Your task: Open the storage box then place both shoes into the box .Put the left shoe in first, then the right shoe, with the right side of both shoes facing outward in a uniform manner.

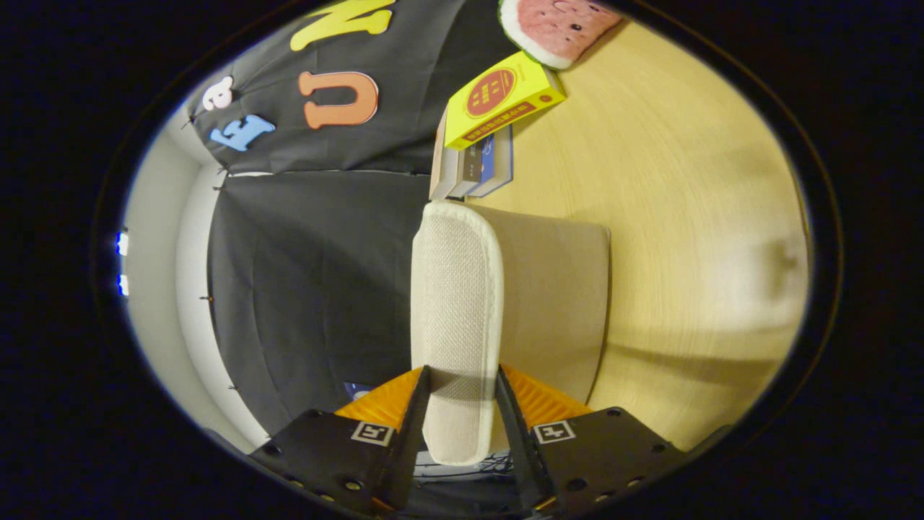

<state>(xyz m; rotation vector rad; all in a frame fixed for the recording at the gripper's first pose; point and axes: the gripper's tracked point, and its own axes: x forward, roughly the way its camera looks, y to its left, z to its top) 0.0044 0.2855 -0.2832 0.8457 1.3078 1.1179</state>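
Observation:
The view is rolled on its side, with the wooden table (686, 188) to the right of the fingers and the booth wall to their left. My gripper (462, 379) is shut on a white mesh-textured strip (456, 303) that runs forward from between the fingers. A flat beige panel (556, 303) joins this strip on the table side and casts a shadow on the wood. Strip and panel look like the front rim and top of the storage box lid. What lies under the panel is hidden.
Beyond the lid, a yellow box (502, 101) rests on a short row of books (476, 162) against the wall. A watermelon-slice cushion (556, 25) lies farther along the table. Bare wood stretches out past the beige panel.

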